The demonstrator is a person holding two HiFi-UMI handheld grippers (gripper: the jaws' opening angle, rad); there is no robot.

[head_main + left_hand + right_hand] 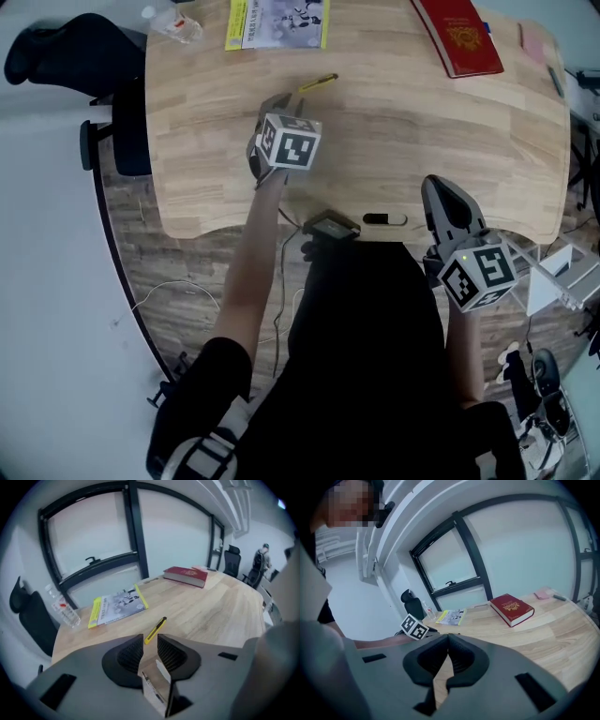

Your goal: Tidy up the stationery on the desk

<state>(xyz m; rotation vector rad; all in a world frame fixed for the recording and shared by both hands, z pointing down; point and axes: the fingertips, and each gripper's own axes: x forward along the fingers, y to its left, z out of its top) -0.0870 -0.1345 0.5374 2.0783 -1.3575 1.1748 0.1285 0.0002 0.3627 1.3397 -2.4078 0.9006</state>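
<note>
The left gripper (150, 640) is pointing its slightly parted, empty jaws at the thin yellow cutter knife (155, 630), which is lying just beyond them on the light wooden surface (394, 122). The right gripper (448, 639) is waiting near the surface's near edge, its jaws pressing together.

yellow utility knife (318, 82), red book (459, 36), pale wooden desk (422, 122).

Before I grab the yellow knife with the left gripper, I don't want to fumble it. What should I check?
1. Left gripper jaws apart: ok.
2. Nothing between them: ok.
3. Knife lying just ahead of the tips: ok.
4. Knife clear of booklet and red book: ok.
5. Right gripper shut, empty, at the desk edge: ok.
6. Blade retracted: cannot tell.
</note>
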